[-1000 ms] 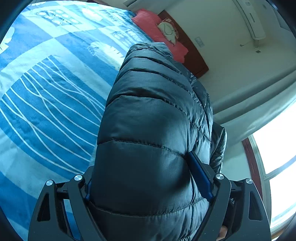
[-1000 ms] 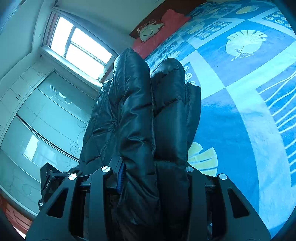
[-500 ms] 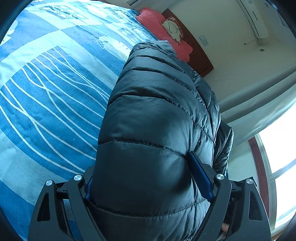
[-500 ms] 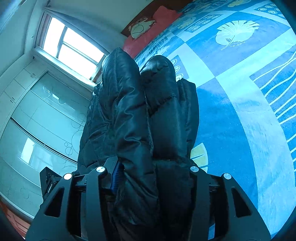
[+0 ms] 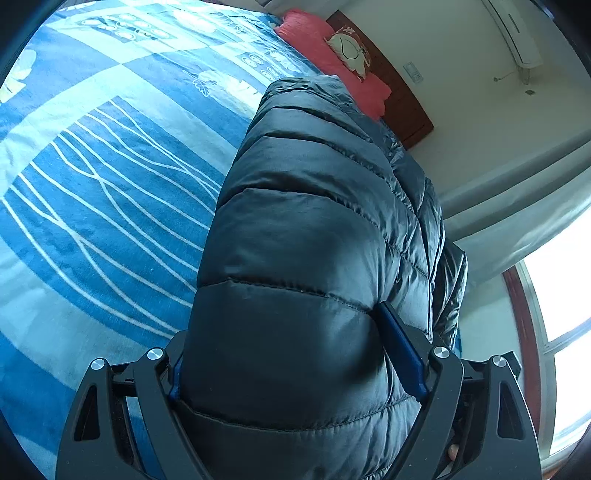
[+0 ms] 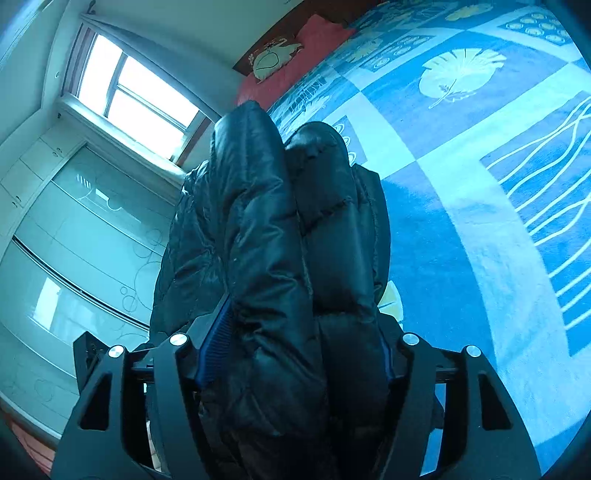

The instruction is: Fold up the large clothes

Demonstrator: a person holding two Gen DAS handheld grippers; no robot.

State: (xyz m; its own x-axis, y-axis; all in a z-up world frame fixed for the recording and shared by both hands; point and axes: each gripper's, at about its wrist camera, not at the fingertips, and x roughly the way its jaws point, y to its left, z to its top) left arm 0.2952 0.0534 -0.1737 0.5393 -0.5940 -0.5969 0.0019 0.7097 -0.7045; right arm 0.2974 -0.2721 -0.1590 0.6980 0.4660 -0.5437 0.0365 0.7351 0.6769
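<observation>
A dark quilted puffer jacket [image 5: 314,221] bulges between the fingers of my left gripper [image 5: 288,343], which is shut on it with the jaws wide; the blue right pad dents the padding. In the right wrist view the same jacket [image 6: 258,221] shows as two thick folded rolls standing up between the fingers of my right gripper [image 6: 303,325]. Those jaws are opening, and the puffy fabric still fills the gap and touches both pads. Under the jacket lies the blue and white patterned bedspread [image 5: 110,184], [image 6: 461,240].
A red pillow [image 5: 325,40], [image 6: 317,33] and a dark wooden headboard [image 5: 406,110] are at the far end of the bed. A bright window [image 6: 140,96] and glass wardrobe doors [image 6: 74,240] stand beside the bed. An air conditioner [image 5: 513,33] hangs on the wall.
The right gripper's fingers have spread wider apart around the jacket rolls. The left gripper keeps the same grip, and both views have shifted only slightly.
</observation>
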